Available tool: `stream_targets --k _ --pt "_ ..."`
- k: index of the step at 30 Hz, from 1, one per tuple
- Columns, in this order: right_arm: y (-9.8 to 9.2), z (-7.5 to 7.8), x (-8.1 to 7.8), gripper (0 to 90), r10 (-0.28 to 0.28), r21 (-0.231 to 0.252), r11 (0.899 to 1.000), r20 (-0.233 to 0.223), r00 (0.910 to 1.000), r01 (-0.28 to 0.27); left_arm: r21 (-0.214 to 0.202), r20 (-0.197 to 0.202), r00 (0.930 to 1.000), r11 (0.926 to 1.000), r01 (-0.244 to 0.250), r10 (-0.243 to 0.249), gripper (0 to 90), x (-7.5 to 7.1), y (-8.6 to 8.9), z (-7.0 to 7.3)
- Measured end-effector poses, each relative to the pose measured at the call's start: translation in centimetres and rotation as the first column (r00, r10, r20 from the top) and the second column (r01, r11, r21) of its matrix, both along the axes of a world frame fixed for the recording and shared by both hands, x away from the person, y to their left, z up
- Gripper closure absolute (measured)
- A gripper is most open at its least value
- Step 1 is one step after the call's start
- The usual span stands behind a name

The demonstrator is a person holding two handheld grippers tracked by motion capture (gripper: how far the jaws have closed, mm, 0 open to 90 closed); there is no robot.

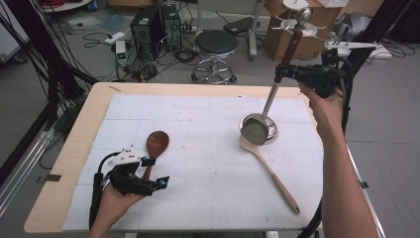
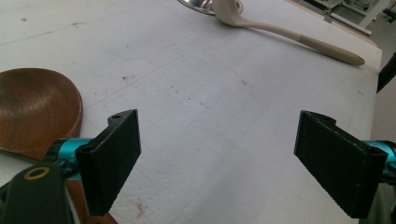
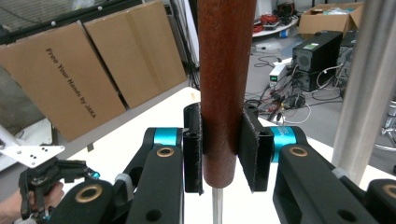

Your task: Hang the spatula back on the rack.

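From above, right gripper (image 1: pixel 285 73) clamps the ladle (image 1: pixel 257 126) by its brown handle, bowl hanging over a steel dish (image 1: pixel 271 136) w/ a pale spoon (image 1: pixel 270 171) beside.

Left gripper (image 2: pixel 217 154) view: jaws wide apart, nothing btwn; brown wooden spoon (image 2: pixel 37 109) just beside.

Right gripper view: pads pinch the handle upright.

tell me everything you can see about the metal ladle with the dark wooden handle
The ladle has a shiny steel bowl, a thin steel shaft and a reddish-brown, round wooden handle. It stands steeply, handle up and leaning away from the person. The right tongs are clamped on the handle near its lower end, one pad on each side. Its bowl hangs low above the round steel dish, beside the head of the pale spoon; contact there is unclear.
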State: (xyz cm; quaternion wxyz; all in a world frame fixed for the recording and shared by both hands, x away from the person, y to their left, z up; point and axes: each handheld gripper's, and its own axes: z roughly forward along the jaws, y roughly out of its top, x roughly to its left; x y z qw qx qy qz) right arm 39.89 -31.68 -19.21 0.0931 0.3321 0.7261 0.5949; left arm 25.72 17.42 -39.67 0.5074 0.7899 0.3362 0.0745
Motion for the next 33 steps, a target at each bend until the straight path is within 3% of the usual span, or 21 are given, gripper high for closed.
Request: stream_targets --k 16,33 --pt "-0.3 -0.4 0.5 68.1 -0.093 -0.007 0.996 0.000 0.9957 0.093 -0.001 0.002 1.0000 1.0000 0.002 -0.002 15.2 0.0 0.3 0.0" --pt "-1.4 -0.4 -0.4 61.5 -0.078 0.015 0.997 0.035 0.9963 0.078 -0.004 0.004 1.0000 1.0000 -0.003 0.003 15.3 0.0 0.3 0.1"
